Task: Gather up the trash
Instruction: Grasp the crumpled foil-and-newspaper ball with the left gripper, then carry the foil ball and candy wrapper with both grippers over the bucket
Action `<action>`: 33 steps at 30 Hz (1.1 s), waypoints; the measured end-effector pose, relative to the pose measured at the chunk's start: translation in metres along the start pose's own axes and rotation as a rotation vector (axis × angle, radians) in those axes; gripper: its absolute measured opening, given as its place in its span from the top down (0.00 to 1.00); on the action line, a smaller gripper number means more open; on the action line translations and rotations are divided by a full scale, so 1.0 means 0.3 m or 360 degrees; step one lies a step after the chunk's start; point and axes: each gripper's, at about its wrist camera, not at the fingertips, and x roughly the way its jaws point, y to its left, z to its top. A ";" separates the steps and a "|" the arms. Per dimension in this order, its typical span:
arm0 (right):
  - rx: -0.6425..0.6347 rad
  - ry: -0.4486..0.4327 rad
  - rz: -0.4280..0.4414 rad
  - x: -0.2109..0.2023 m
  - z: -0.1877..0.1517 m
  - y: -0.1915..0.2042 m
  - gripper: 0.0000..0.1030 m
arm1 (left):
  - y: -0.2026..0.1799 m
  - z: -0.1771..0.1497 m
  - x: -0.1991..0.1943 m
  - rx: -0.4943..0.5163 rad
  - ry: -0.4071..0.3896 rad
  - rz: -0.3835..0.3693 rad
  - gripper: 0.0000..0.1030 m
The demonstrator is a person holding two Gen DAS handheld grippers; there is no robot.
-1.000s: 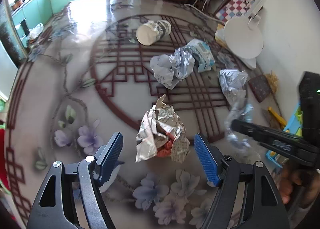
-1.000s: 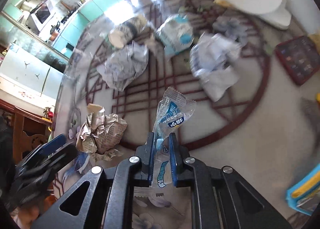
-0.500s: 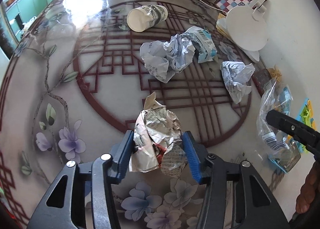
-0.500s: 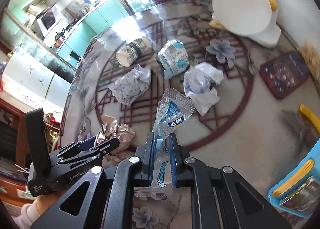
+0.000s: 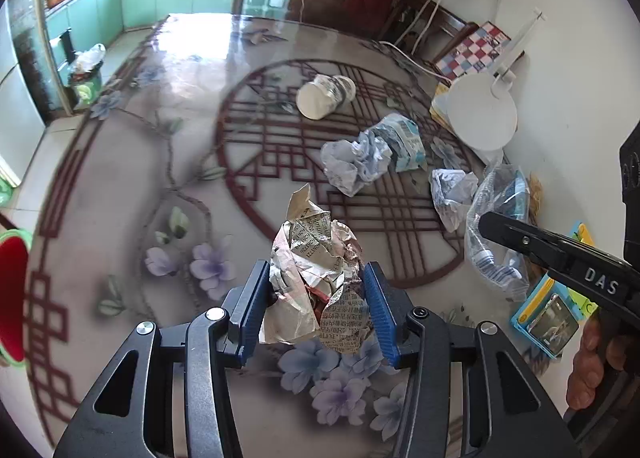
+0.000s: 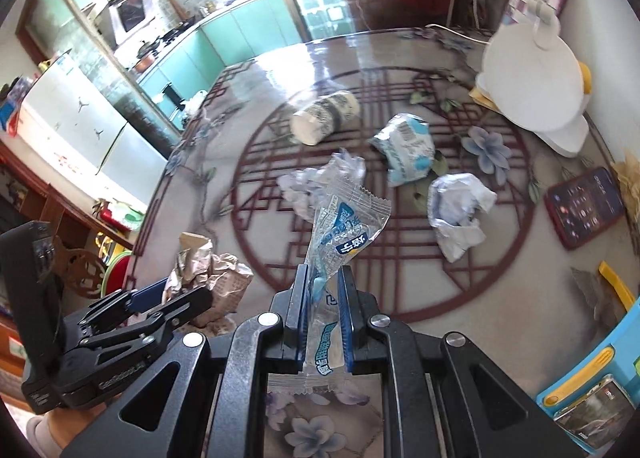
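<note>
A crumpled newspaper ball sits between the blue pads of my left gripper, which is shut on it just above the glass table. My right gripper is shut on a clear plastic wrapper with blue print, held up over the table. The right wrist view shows the left gripper at lower left with the newspaper. On the table lie a tipped paper cup, a crushed blue-white carton and two crumpled white papers.
A white round lamp base stands at the table's far right by the wall. A phone in a red case and a blue tray lie at the right. A red bin with a green rim is beyond the table's left edge.
The left gripper's jaws closed from wide apart onto the newspaper ball and lifted it. The right gripper rose with the wrapper still clamped.
</note>
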 end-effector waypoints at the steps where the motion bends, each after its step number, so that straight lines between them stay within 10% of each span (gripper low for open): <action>1: -0.0013 -0.0001 0.0004 0.001 0.001 0.016 0.89 | 0.011 -0.003 -0.011 -0.0006 -0.0011 0.0012 0.55; 33: -0.0161 0.0067 0.0061 0.053 -0.052 0.298 0.89 | 0.283 -0.076 -0.169 -0.0228 -0.0113 0.0049 0.54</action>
